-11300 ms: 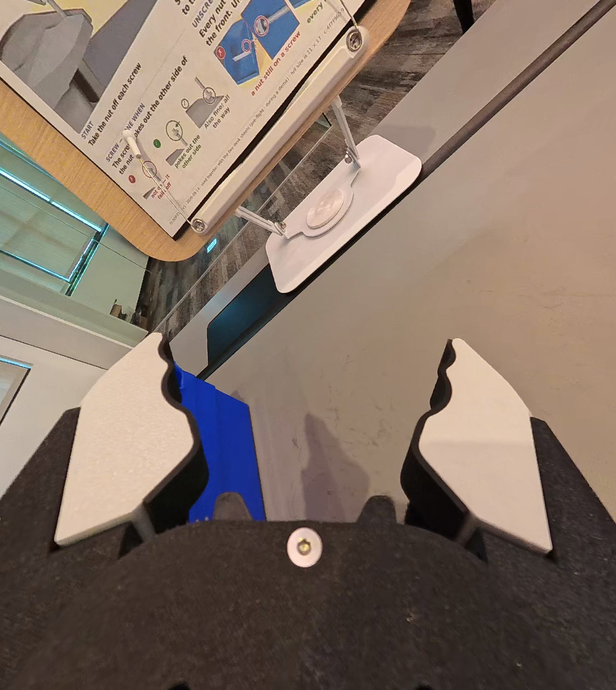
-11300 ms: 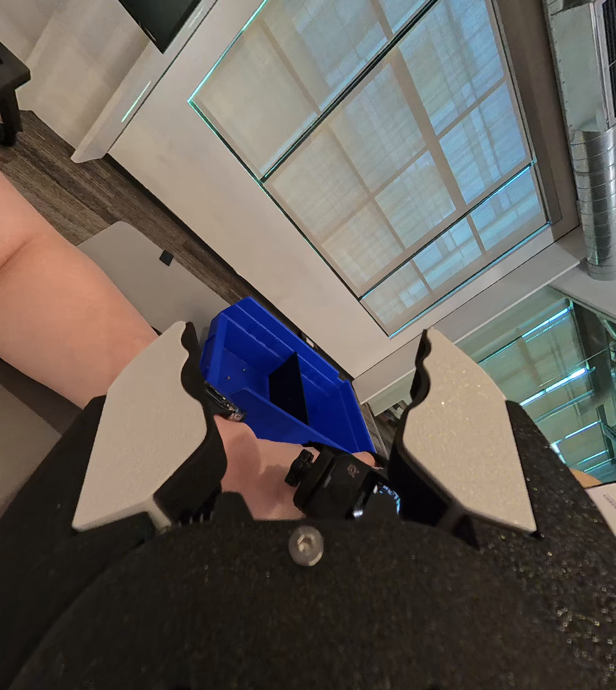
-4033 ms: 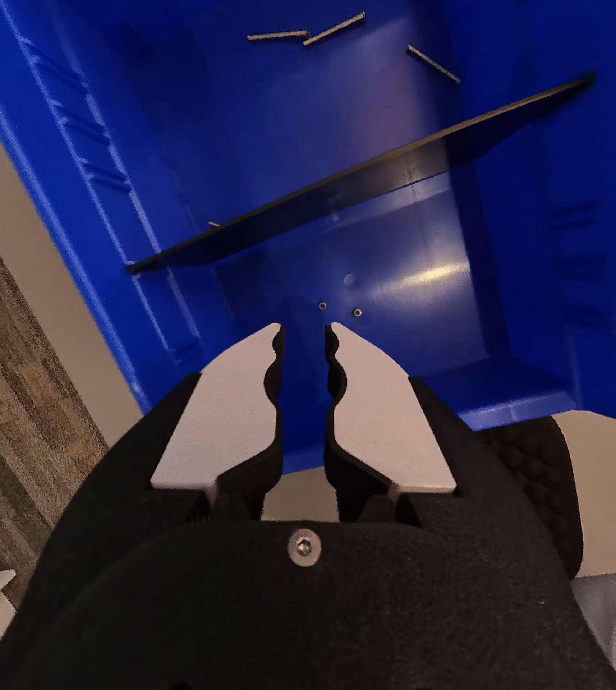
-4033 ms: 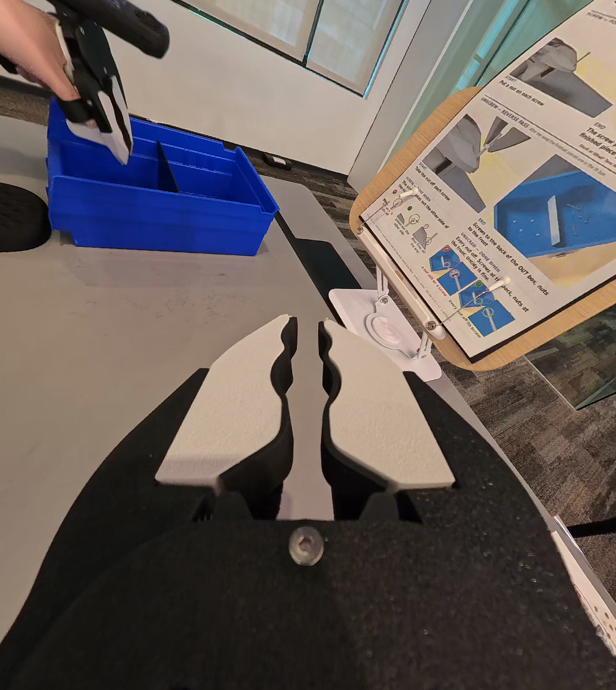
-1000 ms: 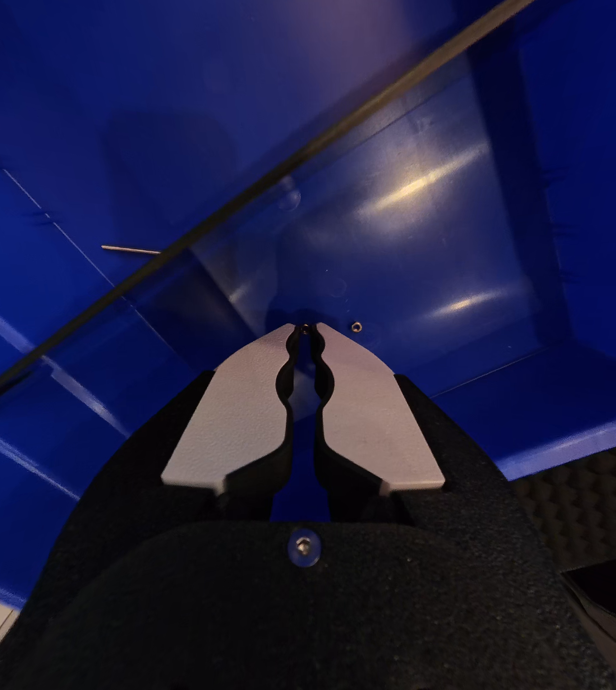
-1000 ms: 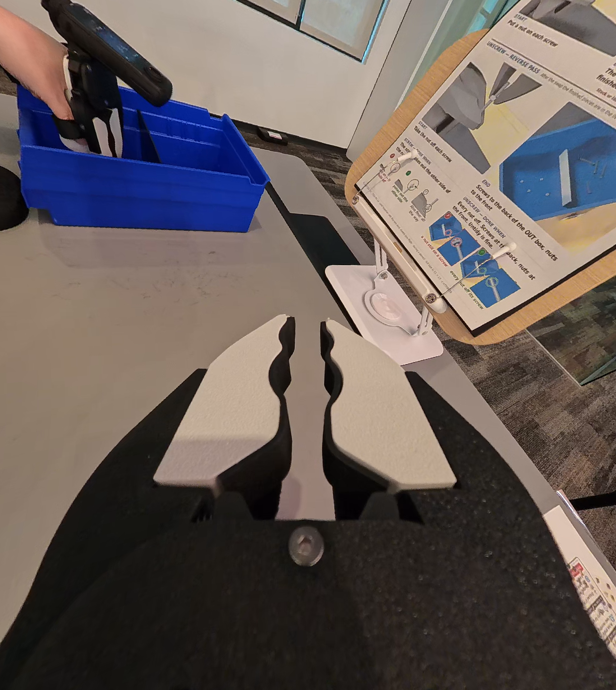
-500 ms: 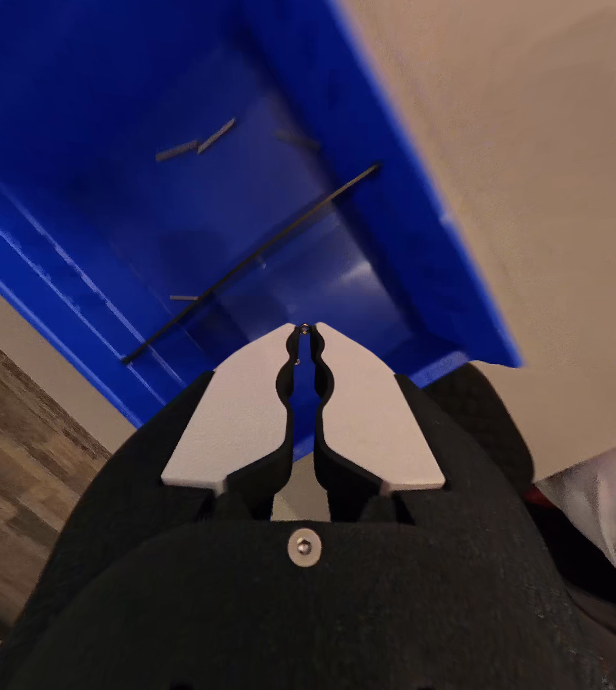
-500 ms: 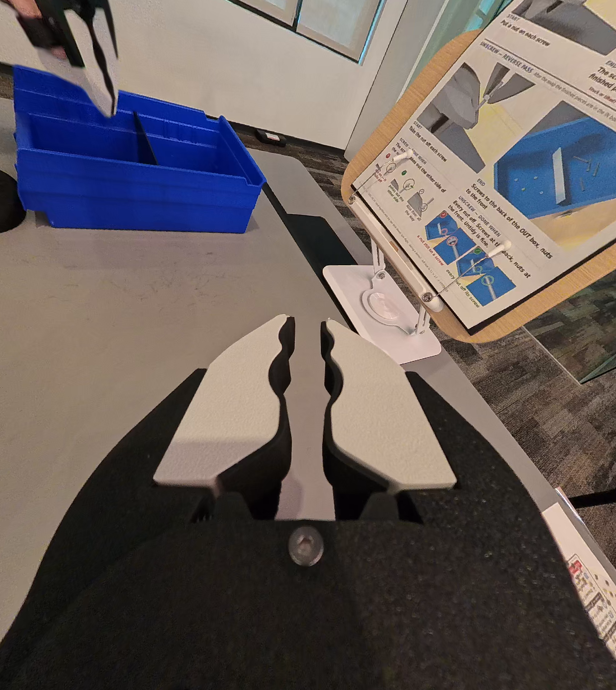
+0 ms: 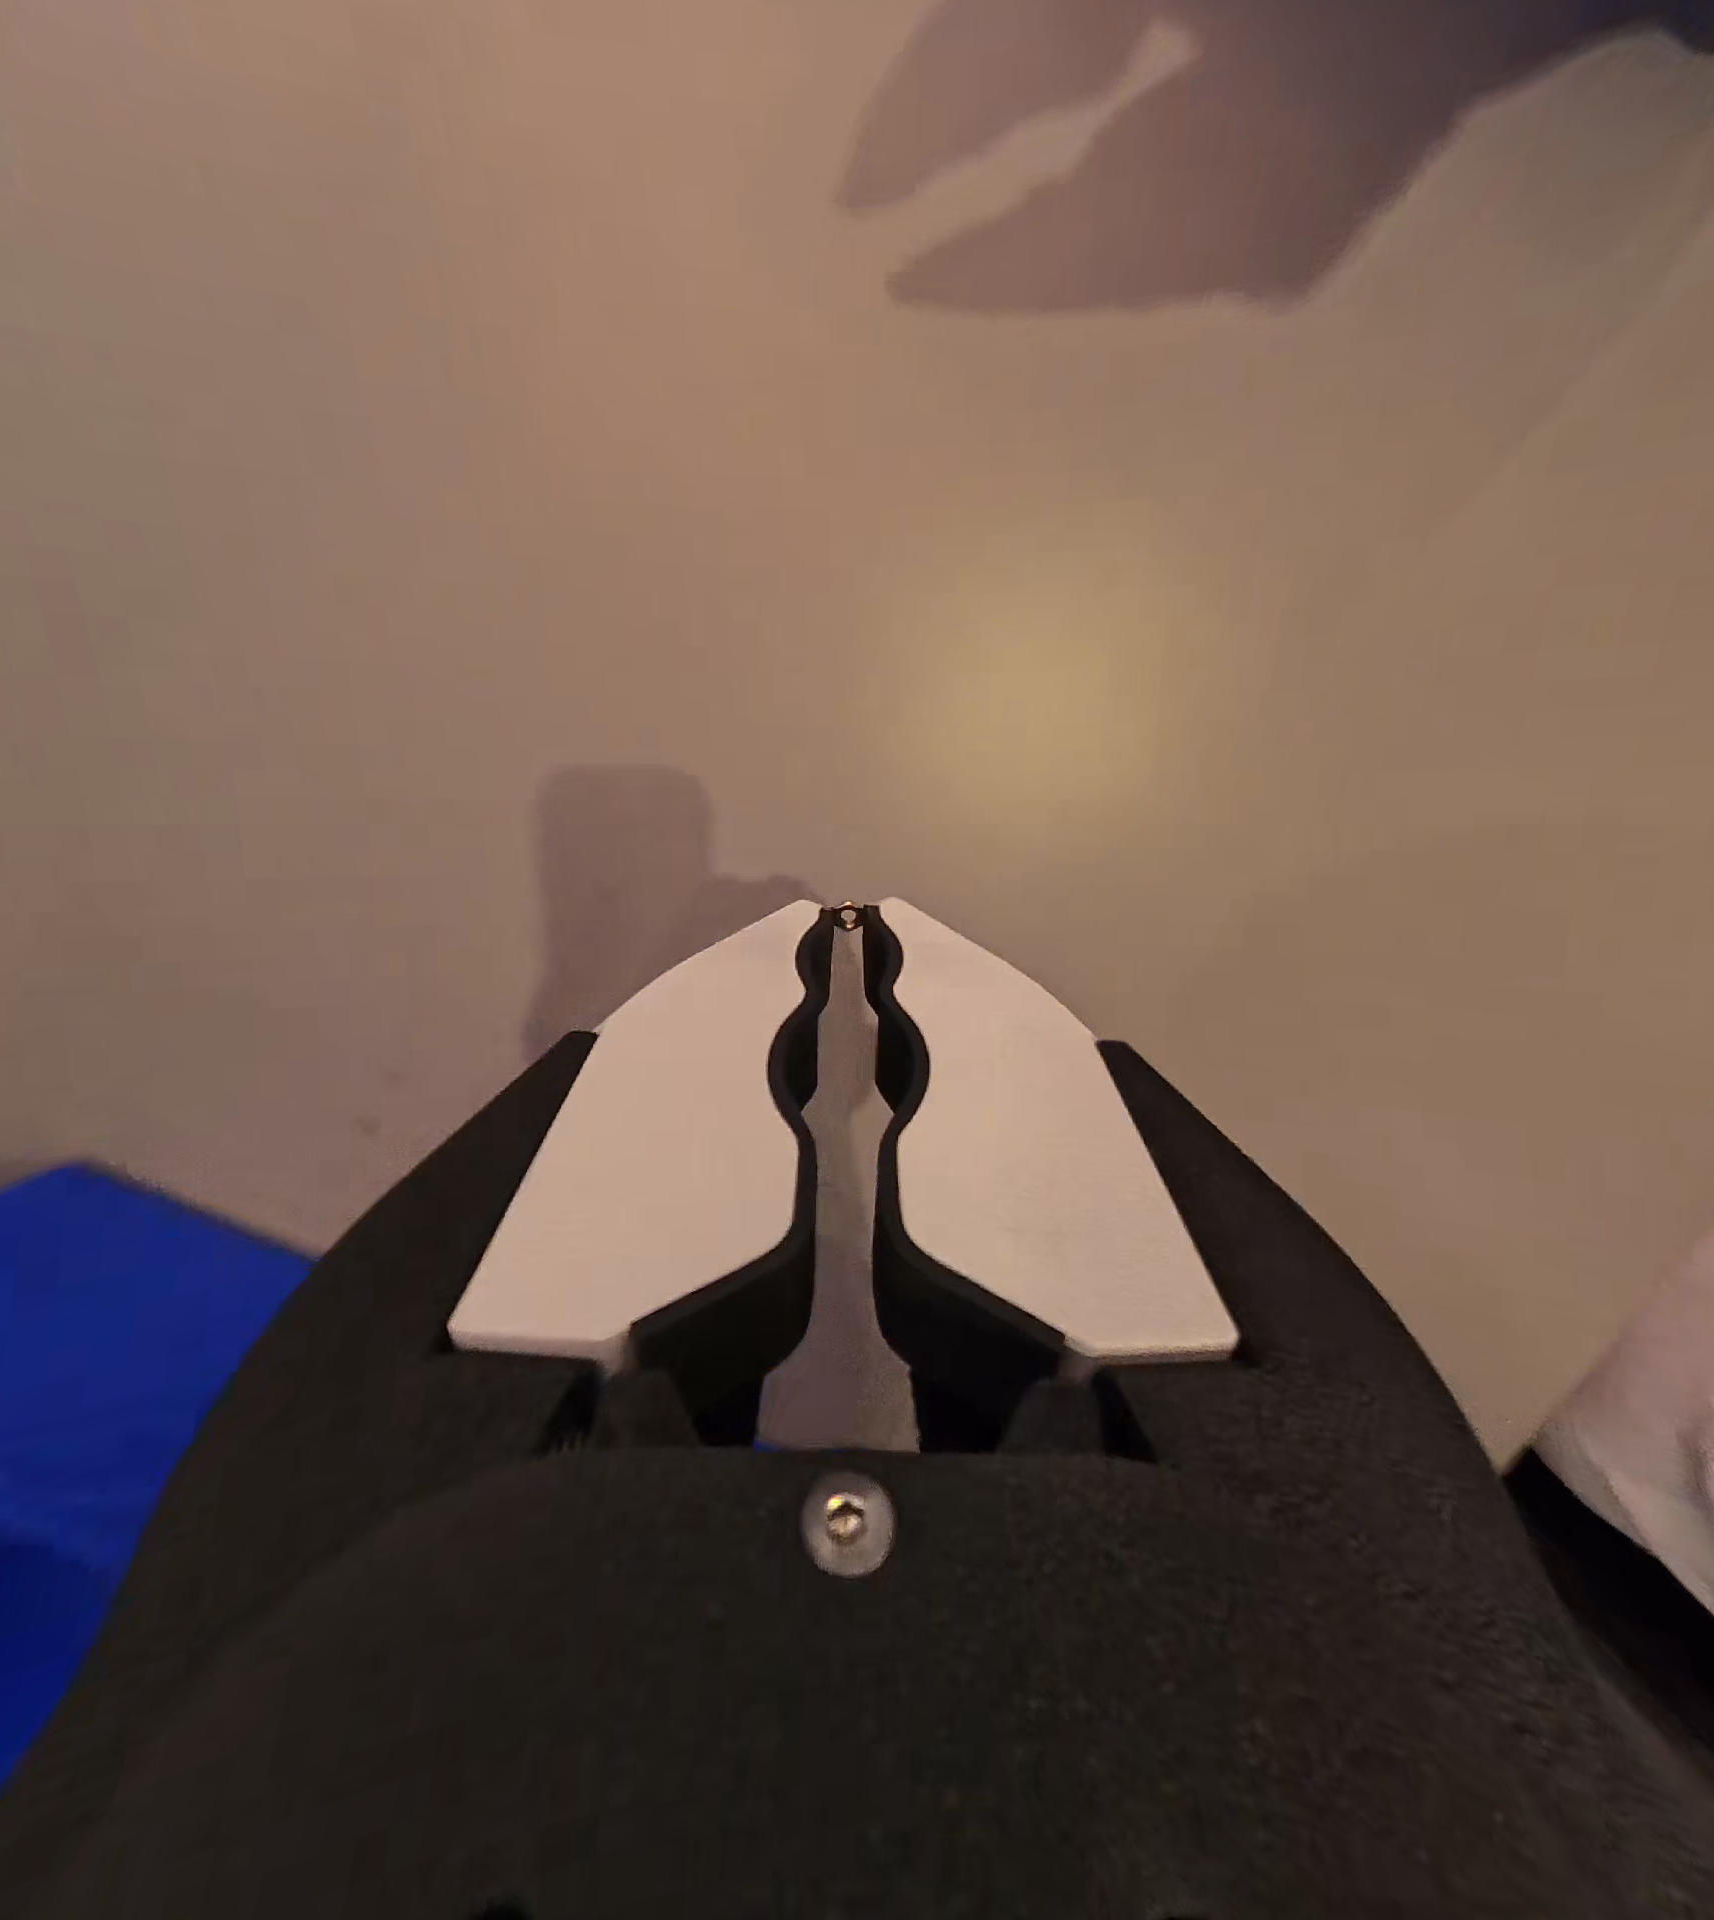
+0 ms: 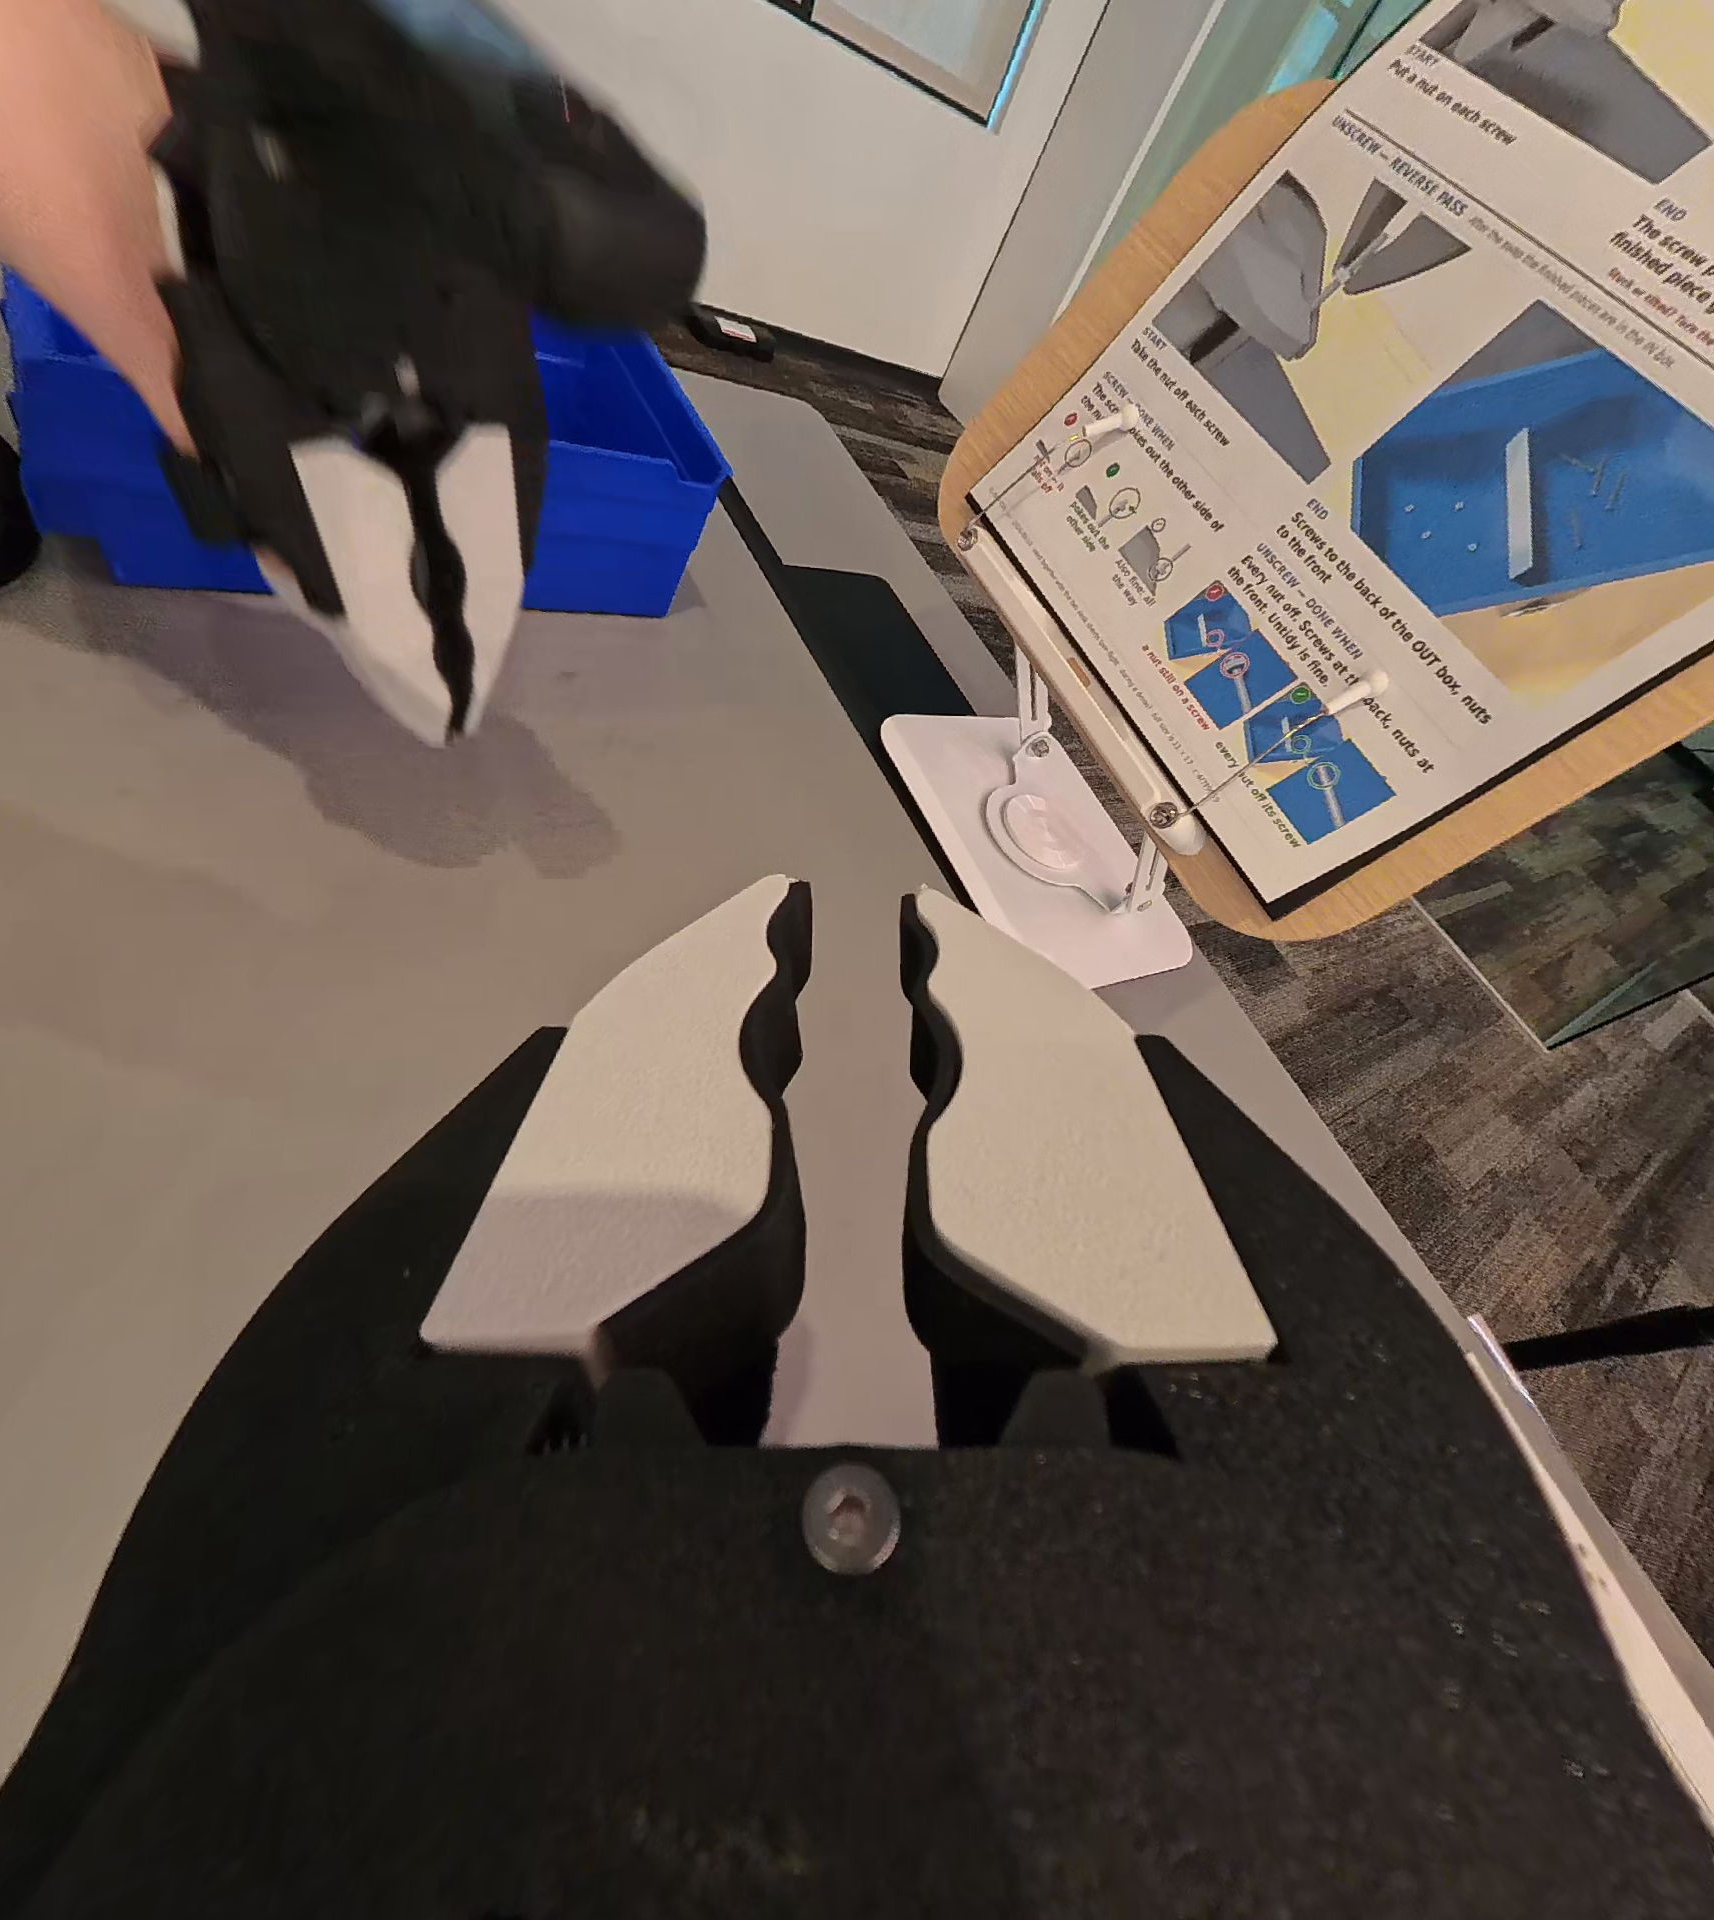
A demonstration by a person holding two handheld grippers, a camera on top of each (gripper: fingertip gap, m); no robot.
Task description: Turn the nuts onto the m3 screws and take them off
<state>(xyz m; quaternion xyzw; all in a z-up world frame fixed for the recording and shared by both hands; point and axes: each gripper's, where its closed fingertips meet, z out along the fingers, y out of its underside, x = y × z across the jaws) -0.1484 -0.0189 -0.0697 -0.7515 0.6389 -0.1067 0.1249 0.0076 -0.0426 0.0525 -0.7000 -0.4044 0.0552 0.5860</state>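
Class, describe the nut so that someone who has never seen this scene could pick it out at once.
Start at the grey table and find the left claw above it, its white fingers meeting in a point. Pinched at their very tips is the nut, a tiny dark metal ring. It is the only thing either claw holds; the right claw is empty.
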